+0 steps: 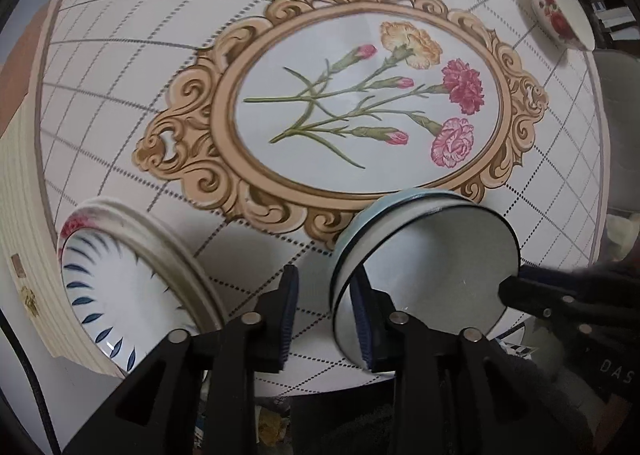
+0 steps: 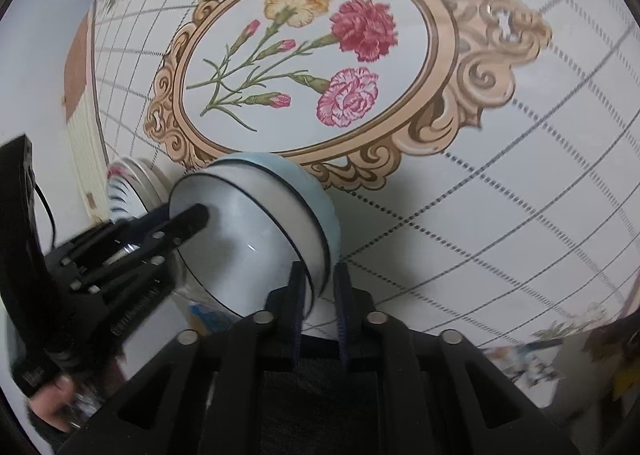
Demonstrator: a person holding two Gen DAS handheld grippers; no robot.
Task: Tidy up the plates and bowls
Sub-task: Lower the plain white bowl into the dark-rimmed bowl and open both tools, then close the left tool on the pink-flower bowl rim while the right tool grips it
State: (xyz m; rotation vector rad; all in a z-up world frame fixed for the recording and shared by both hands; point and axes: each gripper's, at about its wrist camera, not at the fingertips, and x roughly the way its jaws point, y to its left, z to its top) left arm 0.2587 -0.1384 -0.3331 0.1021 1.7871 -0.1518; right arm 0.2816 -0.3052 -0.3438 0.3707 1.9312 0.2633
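Note:
A pale blue bowl (image 1: 432, 267) with a white inside and a dark rim sits near the table's front edge. My left gripper (image 1: 326, 319) straddles its rim, one pad inside and one outside, with a clear gap to the outer pad, so it is open. In the right wrist view my right gripper (image 2: 320, 307) straddles the opposite rim of the same bowl (image 2: 248, 231), its pads standing slightly off the wall. Left of the bowl, a white dish with blue leaf marks (image 1: 116, 287) lies inside a cream-rimmed dish.
The tablecloth (image 1: 160, 55) is gridded with an oval floral frame at its middle. A white bowl with red flowers (image 1: 560, 15) stands at the far right. A cream striped border (image 1: 24, 215) runs along the table's left side. A person's hand (image 2: 48, 403) holds the left tool.

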